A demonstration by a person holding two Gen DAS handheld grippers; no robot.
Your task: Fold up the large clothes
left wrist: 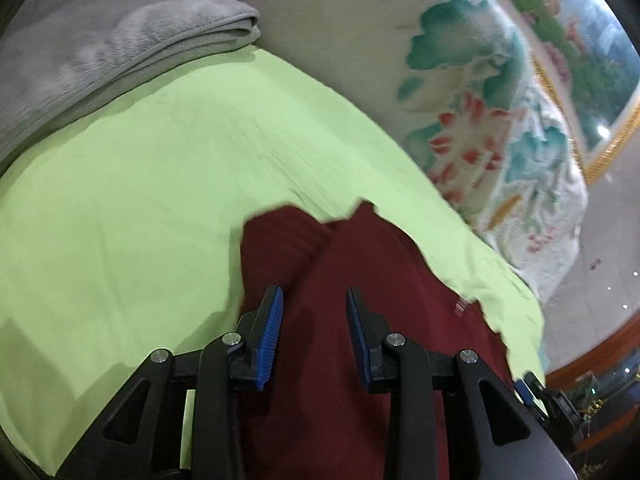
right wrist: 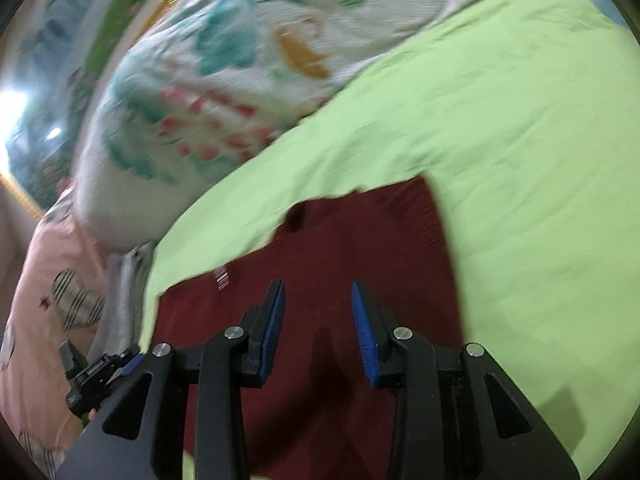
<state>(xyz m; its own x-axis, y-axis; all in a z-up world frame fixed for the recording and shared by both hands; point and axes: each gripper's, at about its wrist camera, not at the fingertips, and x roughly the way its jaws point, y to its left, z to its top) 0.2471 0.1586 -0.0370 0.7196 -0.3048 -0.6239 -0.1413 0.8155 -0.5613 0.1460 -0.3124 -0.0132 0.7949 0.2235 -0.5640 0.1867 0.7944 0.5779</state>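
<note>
Bed w/ a green sheet [left wrist: 132,208] as work surface; floral quilt [left wrist: 472,120] bunched along its far edge, grey blanket [left wrist: 100,44] folded at one corner, pink pillow [right wrist: 48,280] off to the side in right wrist view. Maroon garment [left wrist: 360,280] lies on the sheet, right under both tools, top edge rumpled, small striped tag visible. Left gripper [left wrist: 315,332] over the garment, jaws apart, nothing between them. Right gripper [right wrist: 318,328] likewise: jaws apart, above the cloth, nothing held. Both views blurred.
</note>
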